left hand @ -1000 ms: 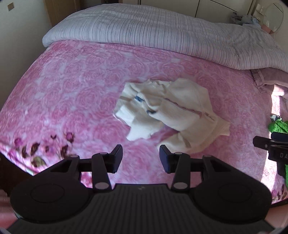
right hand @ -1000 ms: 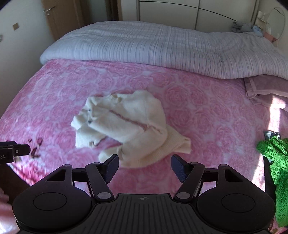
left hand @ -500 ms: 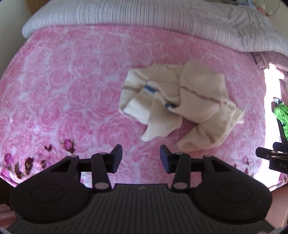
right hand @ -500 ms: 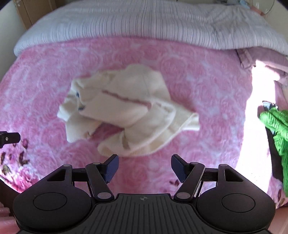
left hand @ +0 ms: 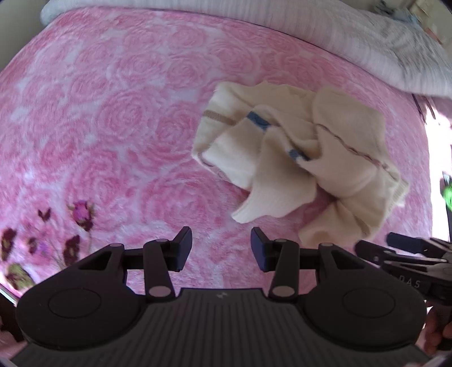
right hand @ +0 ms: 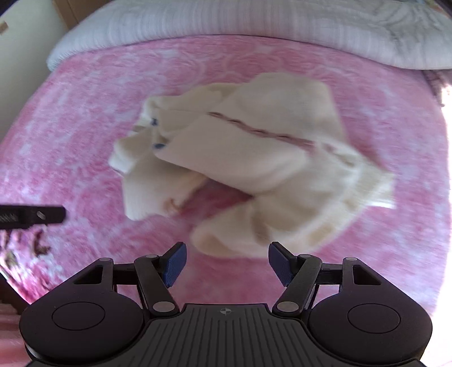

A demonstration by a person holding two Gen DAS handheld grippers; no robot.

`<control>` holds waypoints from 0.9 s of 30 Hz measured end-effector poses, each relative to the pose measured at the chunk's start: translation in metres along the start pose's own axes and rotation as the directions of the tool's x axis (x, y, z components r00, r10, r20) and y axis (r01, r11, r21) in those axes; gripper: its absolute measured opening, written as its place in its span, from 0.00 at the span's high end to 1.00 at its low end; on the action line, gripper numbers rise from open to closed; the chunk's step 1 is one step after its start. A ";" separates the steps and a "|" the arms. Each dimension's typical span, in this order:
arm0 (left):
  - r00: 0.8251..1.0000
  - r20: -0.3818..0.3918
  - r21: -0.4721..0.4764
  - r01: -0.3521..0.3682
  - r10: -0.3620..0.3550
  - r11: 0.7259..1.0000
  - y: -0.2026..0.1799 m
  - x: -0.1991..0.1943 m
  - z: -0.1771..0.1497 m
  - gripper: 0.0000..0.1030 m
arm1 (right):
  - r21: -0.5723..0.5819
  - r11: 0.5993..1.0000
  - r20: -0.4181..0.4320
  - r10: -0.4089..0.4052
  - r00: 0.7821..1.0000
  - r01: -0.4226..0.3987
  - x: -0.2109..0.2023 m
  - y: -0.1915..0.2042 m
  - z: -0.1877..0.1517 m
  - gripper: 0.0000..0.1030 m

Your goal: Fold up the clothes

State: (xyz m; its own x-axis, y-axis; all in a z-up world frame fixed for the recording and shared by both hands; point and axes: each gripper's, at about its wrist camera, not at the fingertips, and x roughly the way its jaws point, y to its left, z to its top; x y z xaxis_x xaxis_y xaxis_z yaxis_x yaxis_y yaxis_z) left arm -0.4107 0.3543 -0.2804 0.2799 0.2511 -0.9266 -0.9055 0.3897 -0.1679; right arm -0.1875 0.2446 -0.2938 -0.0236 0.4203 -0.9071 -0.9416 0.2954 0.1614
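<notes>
A crumpled cream knit garment [left hand: 305, 158] with blue and brown stripes lies in a heap on the pink rose-patterned bedspread [left hand: 113, 127]. My left gripper [left hand: 221, 244] hovers open just short of its near-left sleeve end, nothing between the fingers. In the right wrist view the same garment [right hand: 248, 158] is blurred and fills the middle. My right gripper [right hand: 227, 259] stands open right at the garment's near edge, empty. The right gripper's tips [left hand: 401, 248] also show at the left view's right edge.
A folded striped grey-white duvet [right hand: 254, 25] runs along the far side of the bed. A bit of green cloth [left hand: 447, 193] shows at the right edge. A cream wall [right hand: 19, 56] rises at the left. Dark flower prints [left hand: 50, 234] mark the bedspread's near-left.
Both grippers have moved forward and down toward the garment, which now looks larger and nearer. Both stayed open. The garment itself has not shifted.
</notes>
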 end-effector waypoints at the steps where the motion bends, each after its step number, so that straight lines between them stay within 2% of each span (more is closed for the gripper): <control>1: 1.000 0.004 -0.020 0.000 0.000 1.000 0.004 0.005 -0.003 0.60 | -0.002 1.000 0.019 0.029 0.999 -0.029 0.007 0.002 0.001 0.34; 4: 1.000 0.017 -0.063 -0.010 0.011 0.998 0.014 0.016 -0.011 0.60 | -0.053 0.995 0.059 0.091 0.994 -0.088 0.025 0.013 0.004 0.34; 8: 0.999 0.011 -0.088 -0.031 0.032 0.996 0.020 0.022 -0.020 0.60 | -0.127 0.985 0.081 0.124 0.989 -0.113 0.055 0.027 0.002 0.34; 11: 0.999 0.005 -0.105 -0.047 0.048 0.993 0.025 0.025 -0.027 0.60 | -0.113 0.985 0.110 0.144 0.984 -0.131 0.072 0.028 0.005 0.34; 16: 0.997 -0.006 -0.129 -0.072 0.071 0.989 0.031 0.031 -0.037 0.60 | -0.046 0.986 0.105 0.162 0.981 -0.158 0.094 0.022 0.017 0.34; 17: 0.997 -0.007 -0.127 -0.072 0.072 0.989 0.029 0.031 -0.037 0.60 | -0.040 0.985 0.095 0.172 0.980 -0.169 0.097 0.021 0.019 0.52; 18: 0.997 -0.007 -0.125 -0.072 0.072 0.990 0.026 0.031 -0.036 0.60 | -0.034 0.982 0.091 0.189 0.978 -0.186 0.098 0.018 0.020 0.84; 19: 0.997 -0.004 -0.120 -0.071 0.071 0.990 0.024 0.031 -0.035 0.60 | -0.029 0.978 0.092 0.208 0.974 -0.207 0.095 0.015 0.021 0.94; 21: 0.998 0.002 -0.108 -0.069 0.070 0.992 0.018 0.031 -0.032 0.60 | -0.021 0.972 0.107 0.235 0.966 -0.234 0.082 0.007 0.023 0.95; 24: 0.998 0.012 -0.090 -0.068 0.069 0.994 0.008 0.031 -0.025 0.60 | 0.009 0.970 0.209 0.236 0.949 -0.243 0.040 -0.022 0.032 0.95; 27: 0.997 0.021 -0.074 -0.067 0.068 0.995 -0.003 0.031 -0.017 0.60 | 0.054 0.979 0.353 0.165 0.921 -0.196 -0.016 -0.076 0.053 0.96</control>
State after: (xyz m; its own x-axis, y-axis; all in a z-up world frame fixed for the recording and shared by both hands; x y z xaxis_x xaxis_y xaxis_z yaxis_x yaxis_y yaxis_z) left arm -0.4051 0.3462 -0.3142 0.2241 0.2958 -0.9286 -0.9431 0.3059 -0.1302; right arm -0.0984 0.2606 -0.2709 -0.0590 0.7385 -0.6717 -0.8992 0.2529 0.3571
